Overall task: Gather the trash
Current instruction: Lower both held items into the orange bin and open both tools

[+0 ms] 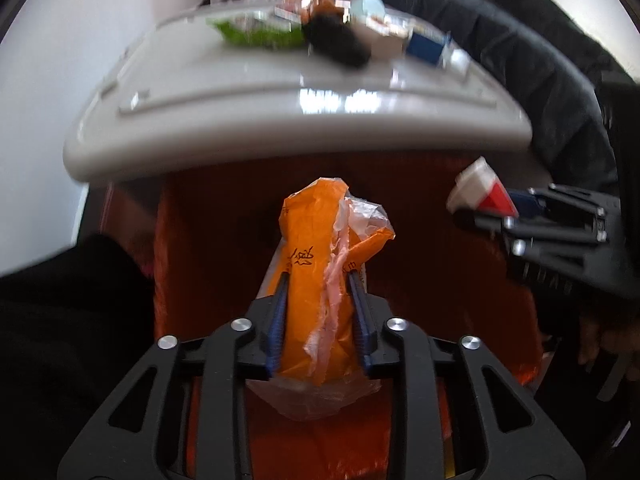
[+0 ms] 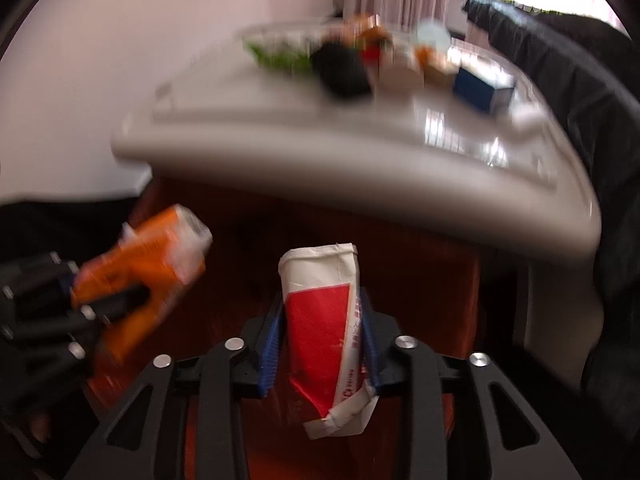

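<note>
A white table (image 1: 240, 92) is spanning the upper half of both views, carrying blurred litter: a green packet (image 1: 260, 32), a black lump (image 1: 336, 42) and a blue box (image 1: 426, 46). A dark padded coat (image 1: 540, 52) is filling the upper right. In the lower centre of its view, the left gripper (image 1: 320, 308) is clamping an orange wrapper (image 1: 320, 248). The right gripper (image 2: 320, 340) is likewise pinching a red-and-white carton (image 2: 320, 304), lower centre, below the table edge.

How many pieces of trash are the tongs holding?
2. The left tongs pinch an orange wrapper; the right tongs pinch a red-and-white carton. More trash sits blurred on the table.
</note>
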